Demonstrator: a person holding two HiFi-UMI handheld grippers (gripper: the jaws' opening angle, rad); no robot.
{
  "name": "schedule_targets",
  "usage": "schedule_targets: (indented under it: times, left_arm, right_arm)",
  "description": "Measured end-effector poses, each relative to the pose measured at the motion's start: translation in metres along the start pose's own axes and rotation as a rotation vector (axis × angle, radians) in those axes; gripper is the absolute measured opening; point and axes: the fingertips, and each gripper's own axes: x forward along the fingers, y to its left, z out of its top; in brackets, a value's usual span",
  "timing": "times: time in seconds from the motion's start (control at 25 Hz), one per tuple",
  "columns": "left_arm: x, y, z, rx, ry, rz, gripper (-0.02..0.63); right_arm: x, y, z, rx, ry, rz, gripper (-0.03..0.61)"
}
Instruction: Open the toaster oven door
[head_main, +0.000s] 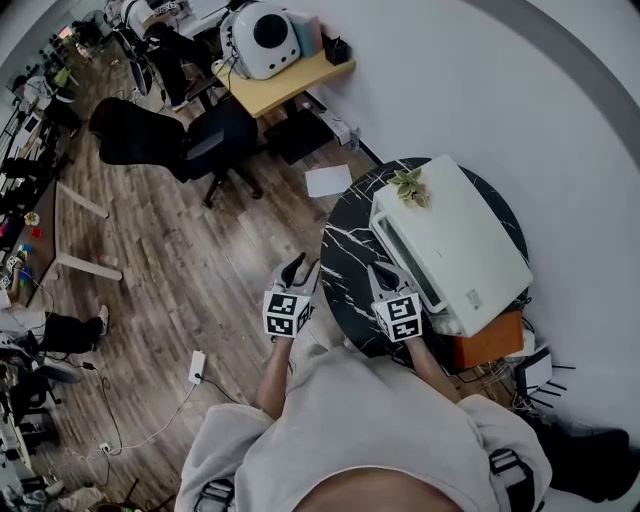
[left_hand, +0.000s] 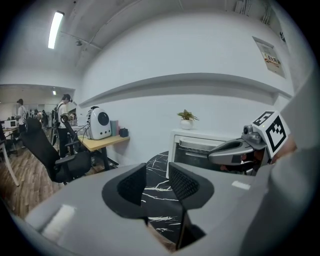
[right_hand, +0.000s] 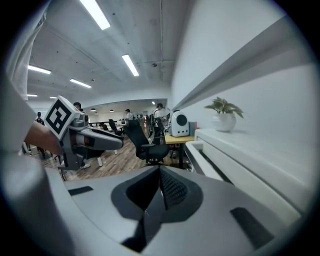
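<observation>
Framing oven door (left_hand: 192, 153): left gripper view

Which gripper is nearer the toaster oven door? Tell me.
Right. The right gripper sits over the table just in front of the toaster oven door; the left gripper hangs farther left, past the table edge.

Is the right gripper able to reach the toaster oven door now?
Probably yes: the right gripper is just before the toaster oven door, nothing between them, though its jaws are together.
</observation>
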Motion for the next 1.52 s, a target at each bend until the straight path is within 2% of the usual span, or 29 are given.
schedule_targets:
  times: [0.28,0.48,0.76,1.08,1.36,1.52]
  left_arm:
    - [0.017,-0.001,0.003,0.014,0.006,-0.047,0.146]
    - [0.038,-0.004,0.008,0.034,0.007,-0.131,0.146]
    - [0.069,0.001,0.019,0.093,0.009,-0.299,0.146]
    - [0.081,0.007,0.014,0.128,0.037,-0.469,0.146]
    - [0.090,0.003,0.020,0.175,0.029,-0.598,0.146]
    - [0.091,-0.011,0.020,0.207,0.031,-0.699,0.146]
  right_arm:
    - [0.004,-0.001,-0.005,0.018,0.011,-0.023,0.012]
    - [0.007,-0.007,-0.006,0.034,0.024,-0.085,0.012]
    - [0.017,-0.014,-0.009,0.093,0.042,-0.231,0.012]
    - [0.021,-0.013,-0.009,0.157,0.067,-0.400,0.012]
    - [0.008,-0.016,-0.009,0.196,0.068,-0.553,0.012]
    - [-0.010,-0.014,-0.011,0.226,0.067,-0.659,0.012]
